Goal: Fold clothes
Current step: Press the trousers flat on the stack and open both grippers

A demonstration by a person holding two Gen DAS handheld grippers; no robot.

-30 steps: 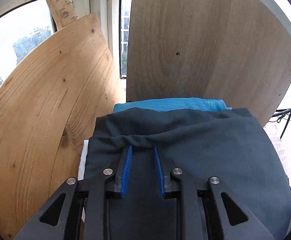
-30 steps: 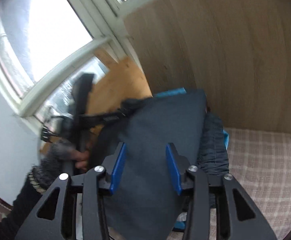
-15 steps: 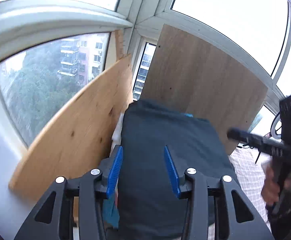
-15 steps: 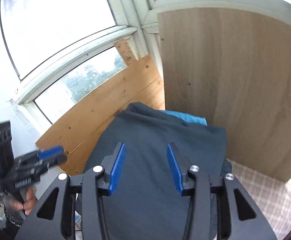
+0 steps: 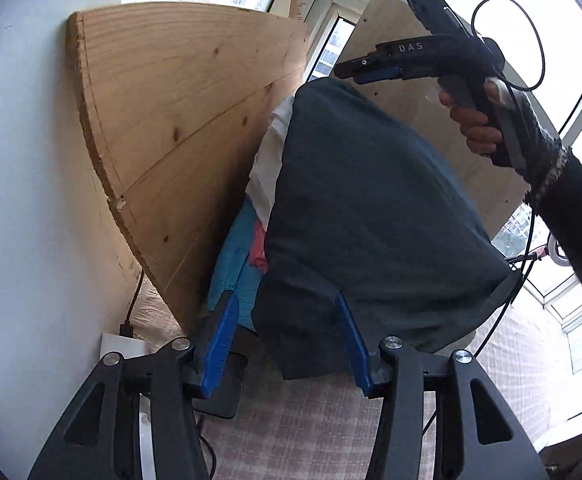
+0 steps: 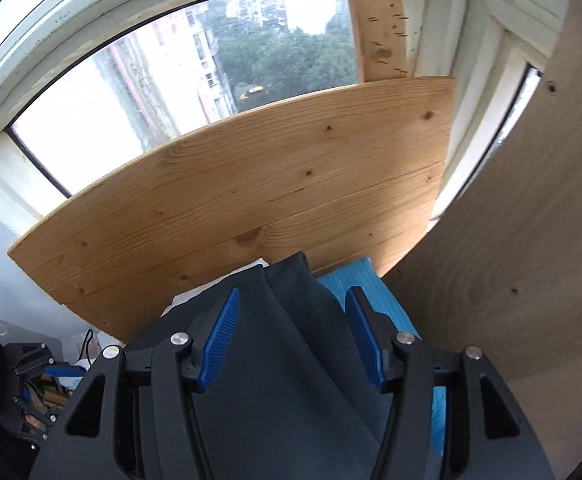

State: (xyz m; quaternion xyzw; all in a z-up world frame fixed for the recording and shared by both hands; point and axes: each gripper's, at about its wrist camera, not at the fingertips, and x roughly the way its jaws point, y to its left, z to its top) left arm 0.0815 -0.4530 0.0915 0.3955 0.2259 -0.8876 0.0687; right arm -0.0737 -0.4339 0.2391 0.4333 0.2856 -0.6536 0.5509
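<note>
A folded dark garment [image 5: 371,220] tops a stack of folded clothes in the corner between two boards. Under it show white [image 5: 269,160], blue [image 5: 231,264] and red [image 5: 257,252] pieces. My left gripper [image 5: 287,340] hangs at the stack's near edge, its jaws opening, with the dark cloth's edge behind the pads and not pinched. A hand holds my right gripper [image 5: 371,70] above the far end. In the right wrist view, the right gripper [image 6: 291,336] hovers over the dark garment [image 6: 287,304], its jaws opening on nothing. A blue garment [image 6: 367,292] peeks out beneath.
A pine board [image 5: 179,120] leans on the left and a pale plywood board [image 6: 531,240] on the right. Windows [image 6: 131,80] lie behind. A checked cloth [image 5: 311,432] covers the surface. A white plug block [image 5: 123,346] and a black box [image 5: 227,392] lie near the wall.
Both grippers have let go of the dark garment and widened their jaws. The left one has drawn back from the stack. The right one has rolled and swung over the far end.
</note>
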